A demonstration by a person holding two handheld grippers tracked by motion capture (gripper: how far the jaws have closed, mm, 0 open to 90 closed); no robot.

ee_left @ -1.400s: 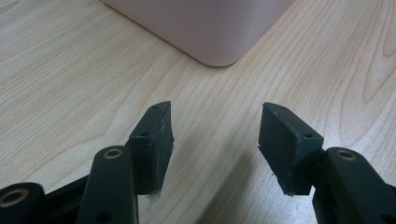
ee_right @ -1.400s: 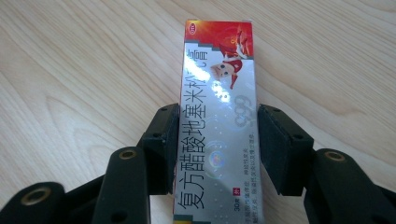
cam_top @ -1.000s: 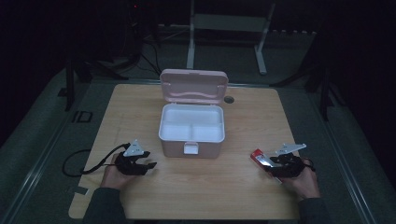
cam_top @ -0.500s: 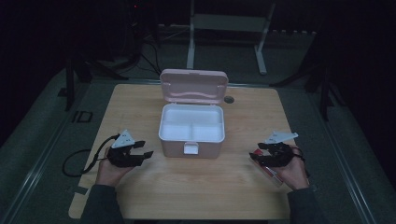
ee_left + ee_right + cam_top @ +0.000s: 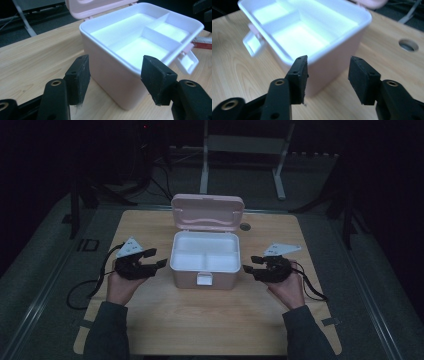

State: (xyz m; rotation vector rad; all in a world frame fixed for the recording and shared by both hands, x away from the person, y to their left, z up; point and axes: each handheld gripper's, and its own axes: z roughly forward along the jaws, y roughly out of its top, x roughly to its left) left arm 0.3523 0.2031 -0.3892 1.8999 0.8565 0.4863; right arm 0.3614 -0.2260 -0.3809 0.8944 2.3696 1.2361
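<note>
Red item (image 5: 203, 45) beyond box (image 5: 140, 50), left hand-held gripper view

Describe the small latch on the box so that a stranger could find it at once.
Start at the wooden table and find the pink box with its lid open at the middle. On the box's front wall, facing the person, hangs the latch, a small pale flap; nothing else sticks out from that wall.

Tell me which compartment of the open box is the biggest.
The long compartment along the hinge side of the pink box, next to the raised lid; the two latch-side ones split that width.
</note>
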